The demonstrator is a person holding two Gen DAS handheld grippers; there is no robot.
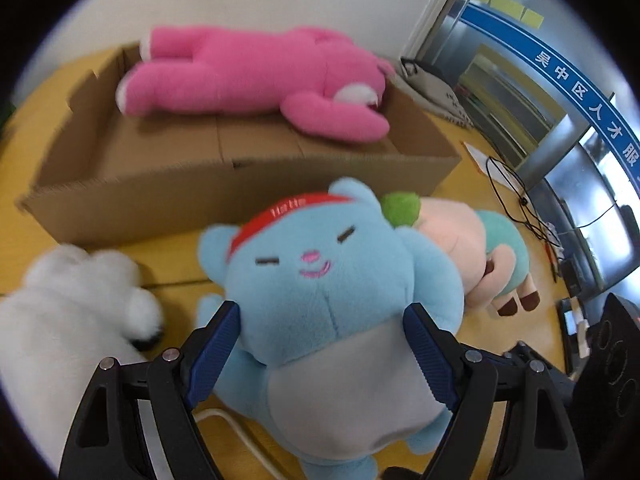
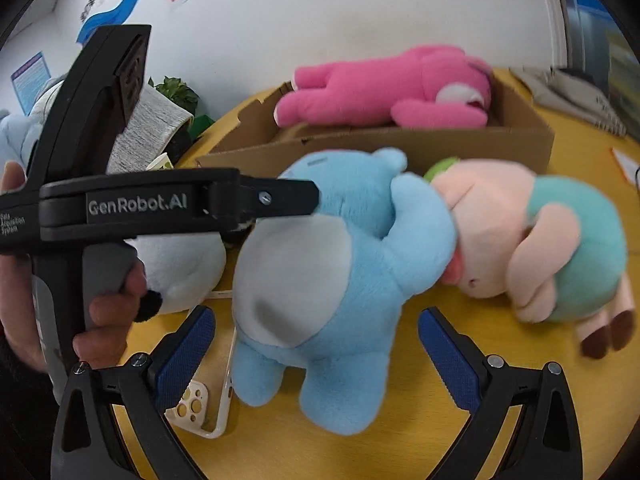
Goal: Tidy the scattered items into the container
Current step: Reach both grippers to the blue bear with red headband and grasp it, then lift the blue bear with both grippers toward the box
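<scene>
- Blue plush bear lies low and centre in both views on the yellow table, in front of the cardboard box; the left gripper has its jaws wide open either side of the bear's body, not yet pressing.
- The soft pile could slip out of a shallow pinch.
- The right gripper, jaws also open and empty, nears the same bear; both could collide.
- The pink pig touches the bear and could be dragged.
- The pink bear already fills the box's far side.
</scene>
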